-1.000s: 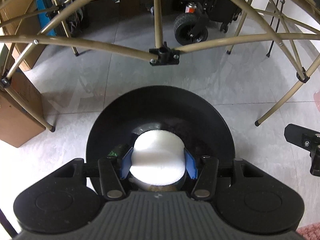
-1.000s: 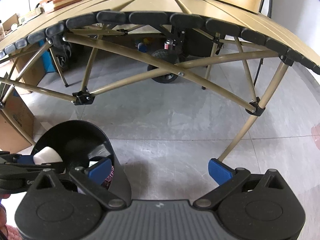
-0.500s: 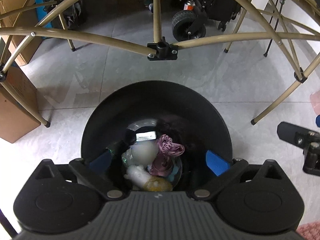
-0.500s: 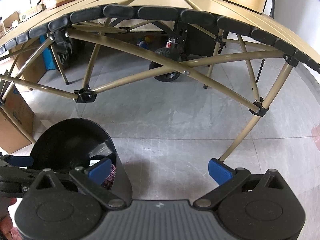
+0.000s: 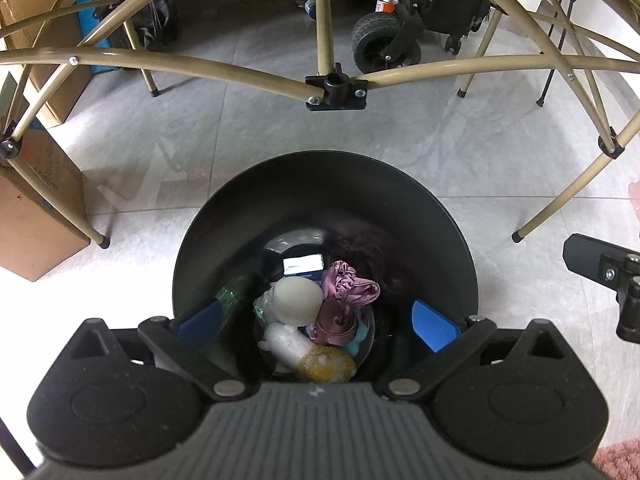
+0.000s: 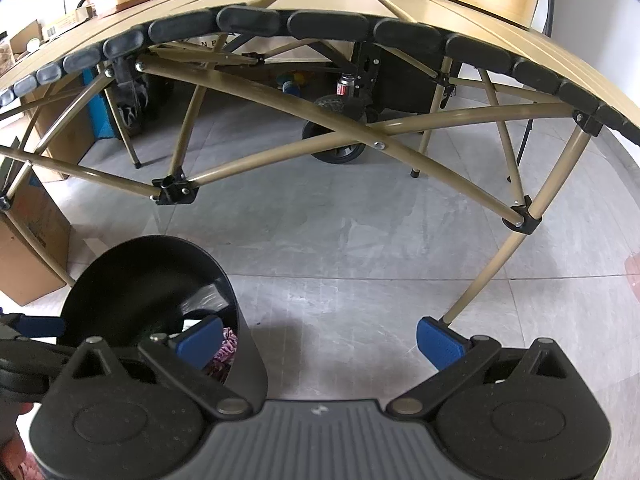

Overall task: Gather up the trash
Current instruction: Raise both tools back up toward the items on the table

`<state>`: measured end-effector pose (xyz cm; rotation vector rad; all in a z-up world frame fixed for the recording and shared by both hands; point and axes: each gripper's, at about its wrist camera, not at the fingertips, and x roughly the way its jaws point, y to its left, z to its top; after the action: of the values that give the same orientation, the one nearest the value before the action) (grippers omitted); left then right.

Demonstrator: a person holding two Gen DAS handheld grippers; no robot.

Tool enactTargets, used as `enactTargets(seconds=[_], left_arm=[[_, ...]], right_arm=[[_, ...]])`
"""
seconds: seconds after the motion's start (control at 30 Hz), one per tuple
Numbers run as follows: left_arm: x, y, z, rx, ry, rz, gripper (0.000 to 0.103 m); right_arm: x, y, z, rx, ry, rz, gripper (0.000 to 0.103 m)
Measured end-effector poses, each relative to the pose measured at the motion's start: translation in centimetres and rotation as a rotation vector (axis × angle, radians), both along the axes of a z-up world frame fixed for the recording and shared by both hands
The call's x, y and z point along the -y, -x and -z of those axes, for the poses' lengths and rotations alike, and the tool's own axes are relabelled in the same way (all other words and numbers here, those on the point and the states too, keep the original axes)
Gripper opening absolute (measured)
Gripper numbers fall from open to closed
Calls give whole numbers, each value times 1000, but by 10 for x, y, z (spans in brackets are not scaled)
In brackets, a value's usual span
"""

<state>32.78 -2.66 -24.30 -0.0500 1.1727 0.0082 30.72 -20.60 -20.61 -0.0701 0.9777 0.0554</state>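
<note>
The round black plastic trash bin (image 5: pixel 324 200) stands on grey floor tiles (image 5: pixel 260 140) at lower centre of the left view, open floor between its rim and the tan folding surface's legs (image 5: pixel 560 204). The left tongs (image 5: pixel 318 320) are spread wide over its mouth, holding nothing, above a white foam ball (image 5: pixel 298 302), purple crumpled wrapper (image 5: pixel 348 284) and yellow scrap (image 5: pixel 326 364) inside. The right tongs (image 6: pixel 318 340) are also spread and empty, beside the bin at lower left.
</note>
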Motion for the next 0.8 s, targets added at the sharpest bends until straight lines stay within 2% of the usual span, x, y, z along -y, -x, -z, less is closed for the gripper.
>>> enactTargets(seconds=[0.23,0.57,0.8], left_arm=[[-2,3,-11,27,5,-7,103],[-10,14,-48,121,33,-17,103],[-17,23,-75,237,23,-27,103]], right_arm=[[-1,4,-6,18,-11,-16,103],[6,19,-34,119,-75,-25,103],[13,27,-53,196,-122,-28,103]])
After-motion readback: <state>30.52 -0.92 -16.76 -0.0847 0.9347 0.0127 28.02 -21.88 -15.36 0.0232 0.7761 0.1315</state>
